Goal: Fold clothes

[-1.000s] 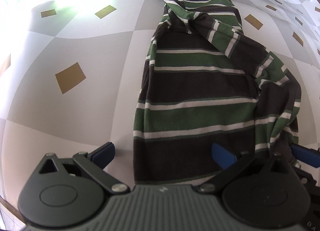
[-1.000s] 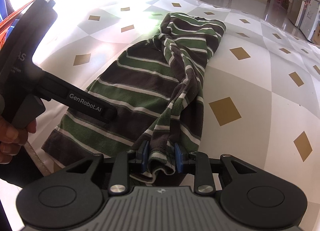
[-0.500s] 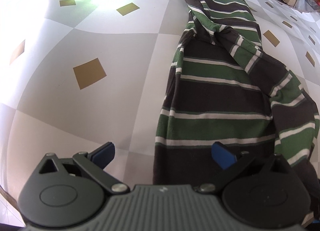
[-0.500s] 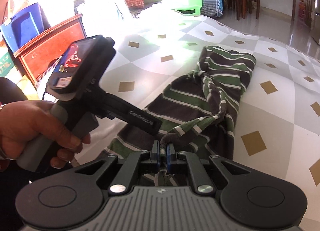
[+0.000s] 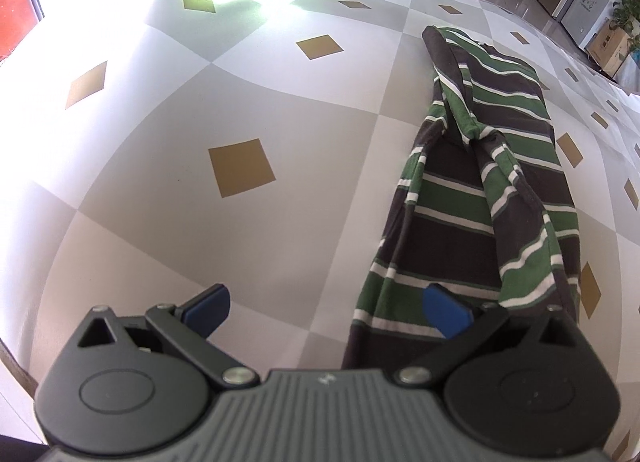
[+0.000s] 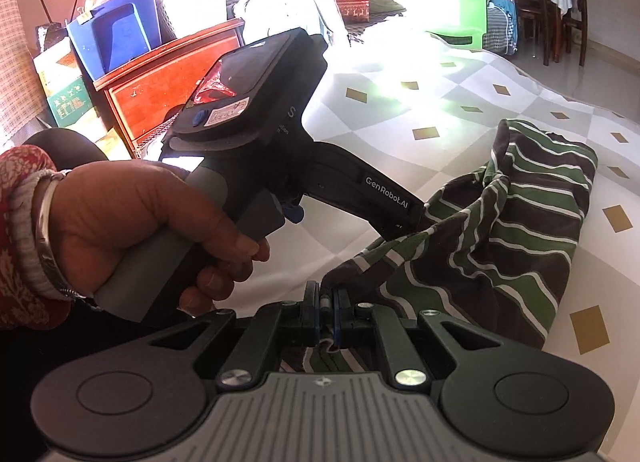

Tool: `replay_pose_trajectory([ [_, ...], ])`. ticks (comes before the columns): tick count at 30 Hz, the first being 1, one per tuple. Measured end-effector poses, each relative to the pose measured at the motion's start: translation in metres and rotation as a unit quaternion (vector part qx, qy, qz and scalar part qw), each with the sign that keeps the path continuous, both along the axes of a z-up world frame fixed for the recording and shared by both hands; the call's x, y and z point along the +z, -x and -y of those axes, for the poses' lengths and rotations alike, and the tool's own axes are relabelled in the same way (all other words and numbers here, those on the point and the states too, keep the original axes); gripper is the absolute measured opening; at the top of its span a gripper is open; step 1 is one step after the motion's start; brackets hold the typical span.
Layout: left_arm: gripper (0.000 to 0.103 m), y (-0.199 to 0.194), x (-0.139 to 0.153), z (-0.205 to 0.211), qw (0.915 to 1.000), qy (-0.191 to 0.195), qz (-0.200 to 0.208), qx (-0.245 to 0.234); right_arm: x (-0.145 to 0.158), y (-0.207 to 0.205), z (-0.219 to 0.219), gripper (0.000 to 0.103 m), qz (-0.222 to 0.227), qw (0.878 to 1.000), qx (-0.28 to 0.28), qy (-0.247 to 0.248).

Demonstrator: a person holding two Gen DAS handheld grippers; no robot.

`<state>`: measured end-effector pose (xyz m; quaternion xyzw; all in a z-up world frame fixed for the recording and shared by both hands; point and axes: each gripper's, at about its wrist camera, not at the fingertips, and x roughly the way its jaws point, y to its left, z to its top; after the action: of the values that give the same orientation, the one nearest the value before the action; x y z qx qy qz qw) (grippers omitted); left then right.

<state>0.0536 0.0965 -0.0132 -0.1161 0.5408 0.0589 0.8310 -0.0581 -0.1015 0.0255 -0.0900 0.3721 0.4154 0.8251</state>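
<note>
The right gripper (image 6: pixel 328 308) was pinching a corner of the striped shirt (image 6: pixel 516 229), its blue pads pressed together on the cloth, and that corner was lifted off the cloth-covered surface (image 6: pixel 440 109). From there the shirt ran away toward the far right side of the surface, bunched and twisted, with dark, green and thin white stripes.

The left gripper (image 5: pixel 326 304) was spread wide with nothing between its blue pads (image 5: pixel 206 308). One pad (image 5: pixel 444 312) was over the near end of the striped shirt (image 5: pixel 480 197), but I could not tell if it touched. A hand (image 6: pixel 152 229) held this gripper's grey handle, just beside the lifted corner.

The checked cloth (image 5: pixel 200 121) had grey and white squares with small brown diamonds. Past the far left edge stood a red wooden cabinet (image 6: pixel 160 89) with a blue box (image 6: pixel 116 33)
</note>
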Motion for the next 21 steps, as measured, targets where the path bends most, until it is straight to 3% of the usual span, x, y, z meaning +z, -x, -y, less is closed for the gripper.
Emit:
replay_pose_trajectory([
  [6,0.103,0.001,0.006,-0.006,0.9993,0.034,0.017,0.002,-0.026,0.001,-0.017,0.008,-0.010,0.999,0.018,0.029],
  [11,0.103,0.000,0.008,0.000,0.9988,0.042,0.023,-0.011,-0.051,0.004,-0.030,0.016,-0.030,0.997,0.043,0.064],
  [16,0.103,0.000,0.009,0.003,0.9976,0.060,0.027,-0.019,-0.047,0.004,-0.023,0.028,-0.050,0.997,0.046,0.042],
  [21,0.103,-0.001,0.007,0.007,0.9962,0.077,0.029,-0.028,-0.046,0.002,-0.010,0.031,-0.049,0.997,0.020,0.052],
])
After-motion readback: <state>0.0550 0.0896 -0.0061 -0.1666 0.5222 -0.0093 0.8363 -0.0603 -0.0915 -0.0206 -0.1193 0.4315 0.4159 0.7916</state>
